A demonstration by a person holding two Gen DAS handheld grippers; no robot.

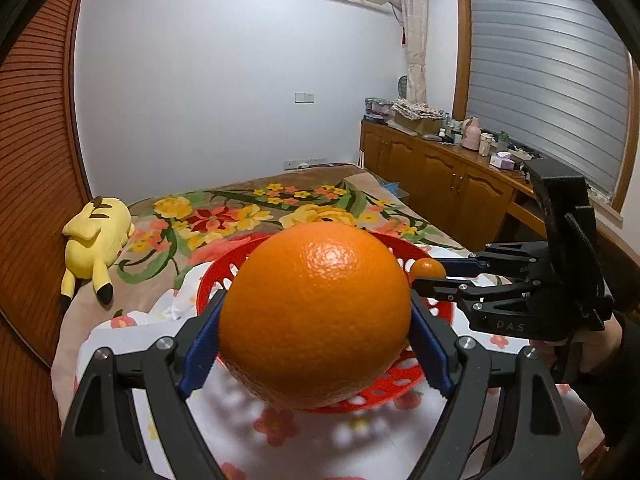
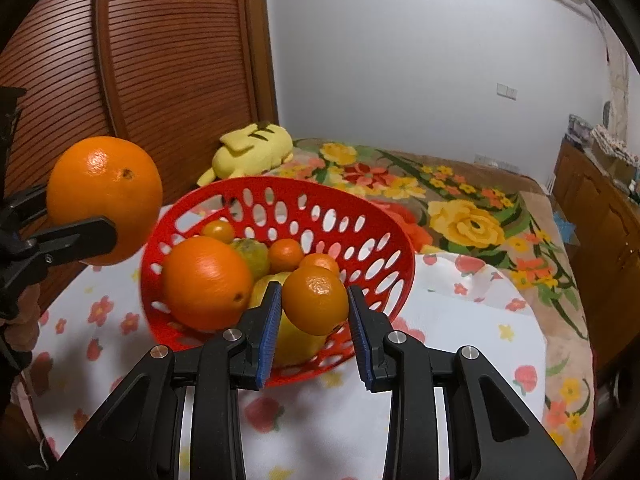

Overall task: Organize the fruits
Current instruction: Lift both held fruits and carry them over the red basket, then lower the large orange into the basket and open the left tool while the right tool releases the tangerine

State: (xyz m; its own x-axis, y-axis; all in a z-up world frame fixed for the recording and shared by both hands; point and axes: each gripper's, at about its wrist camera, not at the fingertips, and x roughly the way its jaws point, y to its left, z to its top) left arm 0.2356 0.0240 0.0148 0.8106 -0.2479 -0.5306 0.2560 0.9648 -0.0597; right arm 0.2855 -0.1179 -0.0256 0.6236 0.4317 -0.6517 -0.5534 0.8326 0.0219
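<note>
In the left wrist view my left gripper (image 1: pixel 316 306) is shut on a large orange (image 1: pixel 316 320), which hangs in front of the red perforated basket (image 1: pixel 224 264) and hides most of it. The right wrist view shows my right gripper (image 2: pixel 314 292) shut on a small mandarin (image 2: pixel 316 300) just above the near rim of the basket (image 2: pixel 280 184). Inside lie another large orange (image 2: pixel 206 282), several small mandarins (image 2: pixel 285 254) and a yellow fruit (image 2: pixel 288 340). My left gripper (image 2: pixel 72 212) with its orange (image 2: pixel 104 200) hovers left of the basket. My right gripper (image 1: pixel 420 276) and its mandarin (image 1: pixel 430 269) show at the right.
The basket stands on a white strawberry-print cloth (image 2: pixel 460 340) spread over a floral blanket (image 2: pixel 460 224) on a bed. A yellow plush toy (image 1: pixel 96 236) lies at the bed's far left by a slatted wooden door (image 2: pixel 168 80). A cluttered wooden cabinet (image 1: pixel 440 168) runs along the right.
</note>
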